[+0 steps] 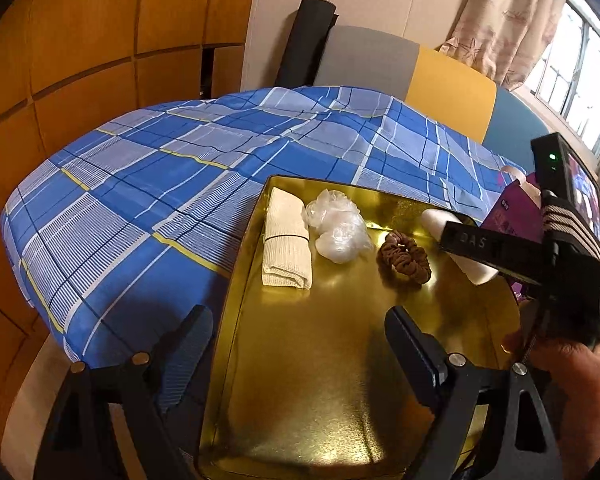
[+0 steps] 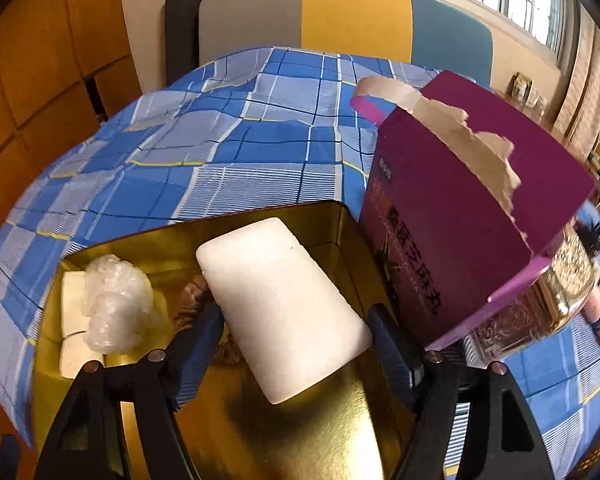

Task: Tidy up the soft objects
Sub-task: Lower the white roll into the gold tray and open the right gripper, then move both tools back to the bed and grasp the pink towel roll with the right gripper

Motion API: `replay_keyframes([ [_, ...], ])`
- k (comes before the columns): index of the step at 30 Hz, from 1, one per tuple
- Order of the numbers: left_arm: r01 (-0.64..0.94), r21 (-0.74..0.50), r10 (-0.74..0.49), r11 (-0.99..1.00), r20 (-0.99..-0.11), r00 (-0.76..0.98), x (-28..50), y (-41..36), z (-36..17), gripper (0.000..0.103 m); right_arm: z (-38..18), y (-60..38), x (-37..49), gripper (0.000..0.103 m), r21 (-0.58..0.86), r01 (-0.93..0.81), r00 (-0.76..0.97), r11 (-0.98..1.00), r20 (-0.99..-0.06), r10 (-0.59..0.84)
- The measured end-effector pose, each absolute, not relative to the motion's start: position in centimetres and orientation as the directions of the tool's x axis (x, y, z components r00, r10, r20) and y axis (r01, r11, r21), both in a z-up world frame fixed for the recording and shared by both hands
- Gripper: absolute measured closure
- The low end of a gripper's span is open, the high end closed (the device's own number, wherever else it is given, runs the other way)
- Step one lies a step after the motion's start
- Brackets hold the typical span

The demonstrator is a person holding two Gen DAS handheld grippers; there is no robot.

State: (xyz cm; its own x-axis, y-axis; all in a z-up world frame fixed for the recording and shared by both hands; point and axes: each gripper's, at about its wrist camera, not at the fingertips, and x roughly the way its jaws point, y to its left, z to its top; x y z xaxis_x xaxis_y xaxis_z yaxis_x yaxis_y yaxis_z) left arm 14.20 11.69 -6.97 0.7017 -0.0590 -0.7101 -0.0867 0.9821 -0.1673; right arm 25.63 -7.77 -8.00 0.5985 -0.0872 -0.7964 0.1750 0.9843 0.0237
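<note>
A gold tray (image 1: 320,360) lies on the bed. It holds a folded cream cloth (image 1: 286,240), a crumpled clear plastic bag (image 1: 338,228) and a brown scrunchie (image 1: 406,256). My left gripper (image 1: 300,344) hangs open over the tray's near half with nothing between its fingers. In the right wrist view a white foam block (image 2: 280,300) rests on the tray (image 2: 320,420), tilted. My right gripper (image 2: 294,332) straddles it, and its pads stand close beside the block without squeezing it. The scrunchie (image 2: 196,292) is mostly hidden behind the block and the left finger.
A torn purple carton (image 2: 460,220) stands against the tray's right side, with an ornate gold tin (image 2: 560,280) behind it. The blue plaid sheet (image 1: 160,184) covers the bed. Wooden panels run along the left and a padded headboard (image 1: 380,60) stands at the back.
</note>
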Motion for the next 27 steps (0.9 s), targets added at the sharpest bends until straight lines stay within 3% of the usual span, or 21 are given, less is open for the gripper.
replay_keyframes([
  [10,-0.078,-0.171,-0.067,0.982,-0.703,0.708,14.1,11.6,-6.8,0.014,-7.2,-6.8,26.0,0.022,0.043,0.134,0.636,0.990,-0.770,-0.053],
  [21,-0.038,-0.227,-0.138,0.973,-0.708,0.692,13.8,10.8,-7.1,0.015,-4.9,-9.0,16.2,0.022,0.066,-0.071,0.658,0.995,-0.746,0.096],
  [27,0.074,-0.230,-0.214,0.970,-0.678,0.703,12.8,8.1,-6.3,0.014,-2.8,-13.7,11.4,0.022,0.044,-0.134,0.738,0.990,-0.663,0.129],
])
